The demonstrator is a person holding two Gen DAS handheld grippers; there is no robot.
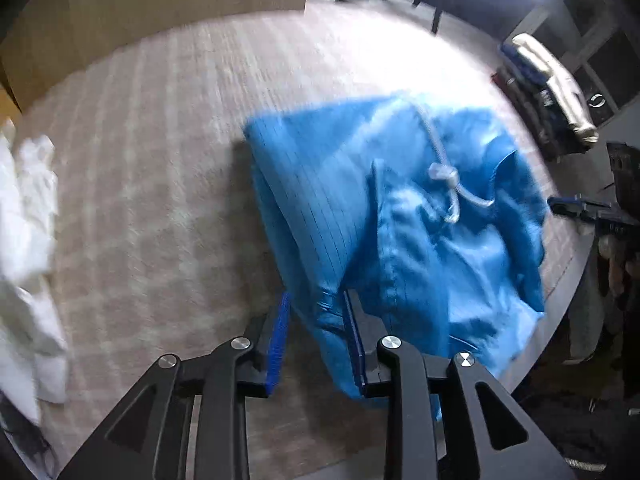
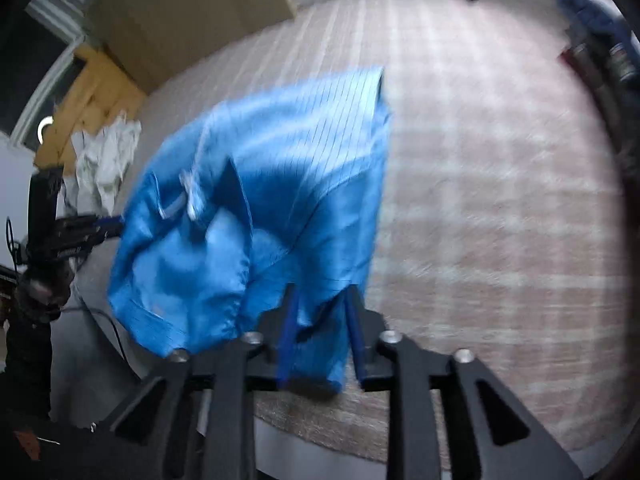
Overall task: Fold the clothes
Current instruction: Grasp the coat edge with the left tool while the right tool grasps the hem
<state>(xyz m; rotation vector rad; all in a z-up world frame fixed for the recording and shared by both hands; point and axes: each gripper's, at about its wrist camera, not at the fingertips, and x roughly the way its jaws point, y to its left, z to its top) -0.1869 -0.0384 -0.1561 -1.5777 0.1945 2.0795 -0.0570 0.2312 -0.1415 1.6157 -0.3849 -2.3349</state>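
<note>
The left wrist camera sits just behind the left tool (image 1: 316, 344), looking forward and down along its black arms at the pale woven-patterned counter (image 1: 160, 160), very near. The right wrist camera rides likewise behind the right tool (image 2: 320, 340), tilted down. Both share the crumpled blue pinstriped garment (image 1: 380, 200) at centre frame. Each catches the other: the right tool at the left view's right edge (image 1: 576, 206), the left tool at the right view's left edge.

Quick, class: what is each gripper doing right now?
Left gripper: shut on the blue garment.
Right gripper: shut on the same garment.
</note>
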